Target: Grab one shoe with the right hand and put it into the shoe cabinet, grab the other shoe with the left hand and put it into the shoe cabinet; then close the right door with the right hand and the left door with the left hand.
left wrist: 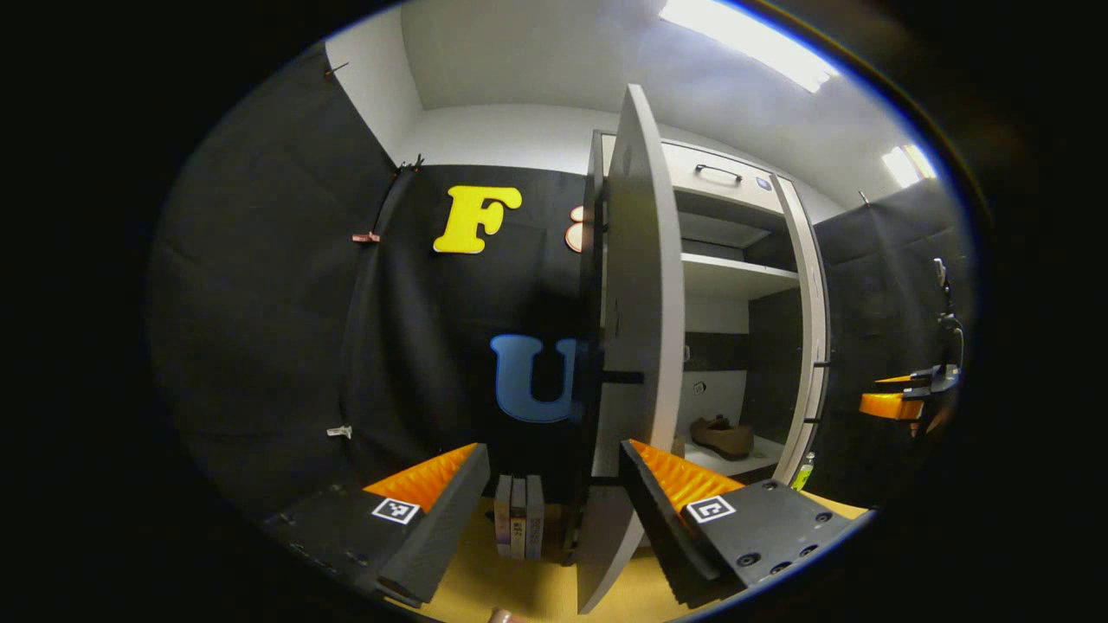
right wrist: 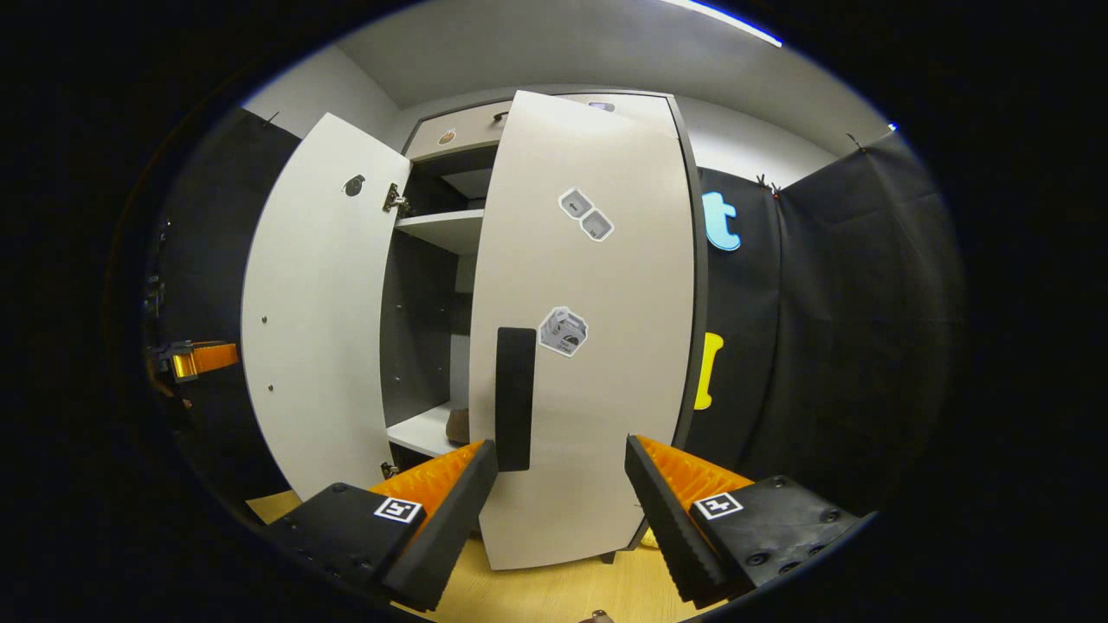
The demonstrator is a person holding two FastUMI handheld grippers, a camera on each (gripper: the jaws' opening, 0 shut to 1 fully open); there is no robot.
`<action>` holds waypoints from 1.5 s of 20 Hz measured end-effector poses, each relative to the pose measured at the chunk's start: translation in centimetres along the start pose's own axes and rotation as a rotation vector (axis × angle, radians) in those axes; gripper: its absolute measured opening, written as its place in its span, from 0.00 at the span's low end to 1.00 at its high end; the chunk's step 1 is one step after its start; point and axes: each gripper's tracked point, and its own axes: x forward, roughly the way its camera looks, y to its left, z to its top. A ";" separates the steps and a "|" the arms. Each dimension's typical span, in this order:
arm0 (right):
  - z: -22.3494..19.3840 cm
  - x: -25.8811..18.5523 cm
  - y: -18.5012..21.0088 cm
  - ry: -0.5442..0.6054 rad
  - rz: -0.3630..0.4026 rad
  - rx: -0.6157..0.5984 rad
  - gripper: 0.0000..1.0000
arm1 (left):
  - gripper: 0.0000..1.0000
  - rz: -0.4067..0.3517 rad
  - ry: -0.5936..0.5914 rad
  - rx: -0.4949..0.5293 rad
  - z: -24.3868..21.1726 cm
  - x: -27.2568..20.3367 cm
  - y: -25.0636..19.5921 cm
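Pale grey laminate makes up the shoe cabinet (left wrist: 736,277), and everything sits around it; a brown shoe (left wrist: 723,437) lies on its lowest shelf, seen from the left gripper view past the edge of the left door (left wrist: 636,346), which stands swung well out; a row of books (left wrist: 518,517) stands on the yellow floor just beside that door's foot. The left gripper (left wrist: 550,510) hangs before that door's edge, fingers spread wide with nothing between them. In the right gripper view the right door (right wrist: 589,329) is nearly across the cabinet front, its black handle (right wrist: 515,398) facing out; the right gripper (right wrist: 561,510) hovers close before it, also spread wide and holding nothing; a sliver of shoe (right wrist: 459,426) shows inside.
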 end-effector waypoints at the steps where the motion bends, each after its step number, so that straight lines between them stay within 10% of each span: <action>1: 0.0 -0.4 -0.1 0.002 -0.015 -0.003 0.98 | 0.95 -0.017 0.012 0.009 -0.5 0.8 0.3; 12: -0.4 -3.4 -0.5 0.024 -0.131 -0.001 0.98 | 0.93 -0.294 0.049 -0.013 -1.3 2.7 -4.6; 23: -0.9 -4.9 -7.3 0.042 -0.213 0.012 0.98 | 0.93 -0.513 0.041 0.029 -2.7 6.7 -19.5; 30: -1.2 -8.2 -13.7 0.049 -0.326 0.005 0.98 | 0.99 -0.492 0.008 0.097 -3.3 11.0 -26.4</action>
